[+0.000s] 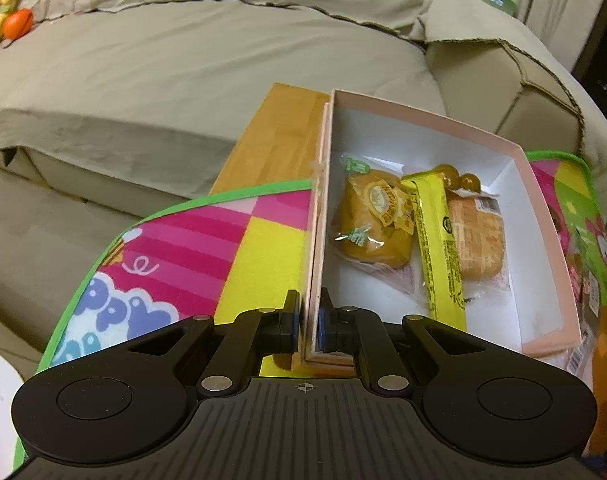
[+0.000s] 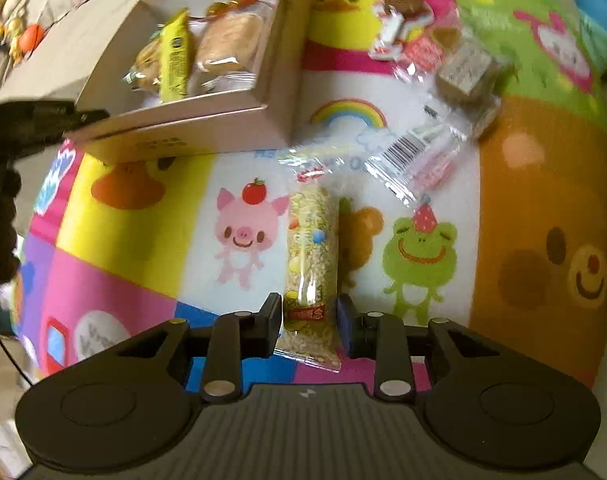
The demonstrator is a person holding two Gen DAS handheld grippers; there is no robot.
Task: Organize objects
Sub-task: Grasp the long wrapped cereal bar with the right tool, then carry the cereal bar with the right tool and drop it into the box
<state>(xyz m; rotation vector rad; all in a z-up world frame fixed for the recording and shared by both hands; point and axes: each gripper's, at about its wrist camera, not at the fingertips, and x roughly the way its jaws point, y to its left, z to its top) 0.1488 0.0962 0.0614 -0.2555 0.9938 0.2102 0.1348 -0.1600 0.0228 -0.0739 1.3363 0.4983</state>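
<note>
— Start with your left wrist view. How far along are you?

— Partly done, I judge. The pink box [image 1: 543, 216] already holds four things: a wrapped round cake [image 1: 373, 222], a yellow stick packet [image 1: 439, 240] lying across the middle, a wrapped bread slice [image 1: 481, 240] on its far side, and some small golden sweets [image 1: 457, 176] at the far end. There is white floor showing in the box, so room remains.

— And the left claw?

— My left claw [image 1: 307, 322] is nearly closed, its blue pads pinching the box's near side wall, one finger outside and one inside. I am steadying the box where it sits on the cartoon play mat [image 1: 239, 248] over the wooden desk [image 1: 279, 136], with the sofa [image 1: 183, 72] behind.

— Now the right wrist view. What is left?

— Several snacks lie loose on the mat: a grain bar [image 2: 313, 248] straight ahead, and beyond it a scatter of clear-wrapped packets [image 2: 419, 152], a brown block [image 2: 467, 70] and a chocolate-topped snack [image 2: 403, 8]. The box sits well apart, up and to the left.

— Is the right claw gripping anything?

— My right claw [image 2: 309, 322] is open a moderate width, fingers either side of the bar's near end. The left finger looks to be just at the wrapper; the right one shows a small gap. It is not clamped yet. The bar looks like my next item.
</note>
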